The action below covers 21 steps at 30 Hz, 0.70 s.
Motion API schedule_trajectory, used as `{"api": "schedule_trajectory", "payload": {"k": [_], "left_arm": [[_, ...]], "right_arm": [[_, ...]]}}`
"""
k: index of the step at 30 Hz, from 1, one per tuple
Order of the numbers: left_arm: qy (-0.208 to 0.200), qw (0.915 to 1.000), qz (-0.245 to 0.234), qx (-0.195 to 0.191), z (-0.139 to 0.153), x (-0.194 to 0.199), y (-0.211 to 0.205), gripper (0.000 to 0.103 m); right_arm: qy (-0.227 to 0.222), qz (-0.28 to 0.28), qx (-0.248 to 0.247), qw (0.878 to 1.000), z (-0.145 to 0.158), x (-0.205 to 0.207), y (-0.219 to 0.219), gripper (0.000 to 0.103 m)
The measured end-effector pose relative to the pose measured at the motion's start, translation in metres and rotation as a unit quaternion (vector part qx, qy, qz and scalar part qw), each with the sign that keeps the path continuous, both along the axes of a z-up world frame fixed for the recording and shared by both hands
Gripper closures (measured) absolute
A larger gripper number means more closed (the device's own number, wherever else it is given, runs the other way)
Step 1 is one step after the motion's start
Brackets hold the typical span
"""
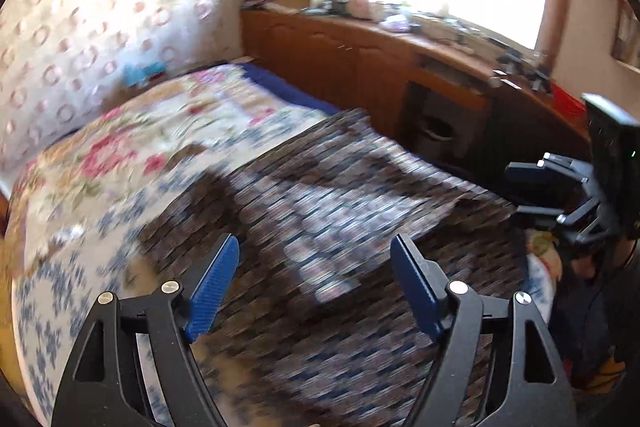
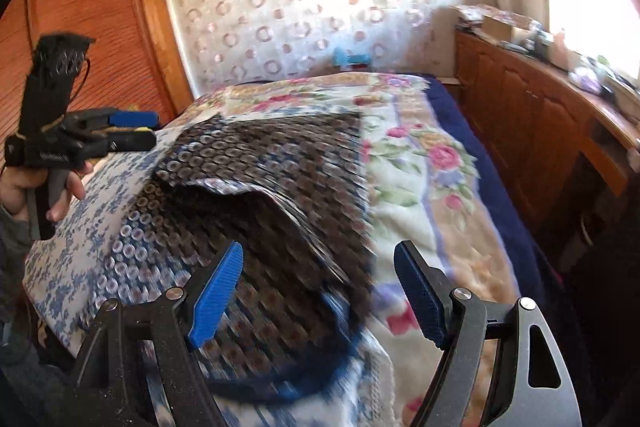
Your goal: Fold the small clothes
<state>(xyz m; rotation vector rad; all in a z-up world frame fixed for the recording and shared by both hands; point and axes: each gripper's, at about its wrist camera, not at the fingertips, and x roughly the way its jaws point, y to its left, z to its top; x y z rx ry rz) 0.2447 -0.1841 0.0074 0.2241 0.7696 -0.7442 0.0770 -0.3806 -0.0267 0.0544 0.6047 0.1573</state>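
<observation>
Dark patterned cloth (image 2: 256, 187) lies spread on the bed (image 2: 424, 179), ready for folding, so left claw (image 1: 314, 287) and right claw (image 2: 320, 291) hover wide open, empty.

Both claws stand wide apart with nothing between their blue pads. The left claw (image 1: 314, 283) angles downward; a bare hand (image 2: 24, 193), with a grey sleeve at the wrist, grips its handle. The right claw (image 2: 320, 291) tilts downward too, its blue pads (image 2: 216, 295) spread and gripping nothing.
</observation>
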Motion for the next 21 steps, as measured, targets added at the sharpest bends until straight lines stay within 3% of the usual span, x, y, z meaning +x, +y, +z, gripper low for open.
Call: {"api": "schedule_trajectory", "payload": {"k": [6, 12, 21], "left_arm": [[0.006, 0.999, 0.041, 0.019, -0.032, 0.01, 0.037, 0.024], [0.018, 0.9987, 0.045, 0.015, -0.053, 0.019, 0.057, 0.024], [0.045, 0.9977, 0.047, 0.017, -0.073, 0.032, 0.066, 0.024]], "right_arm": [[0.018, 0.07, -0.022, 0.997, 0.006, 0.066, 0.054, 0.023], [0.04, 0.124, -0.052, 0.99, 0.008, 0.116, 0.11, 0.023], [0.094, 0.15, -0.096, 0.98, -0.013, 0.162, 0.135, 0.023]]}}
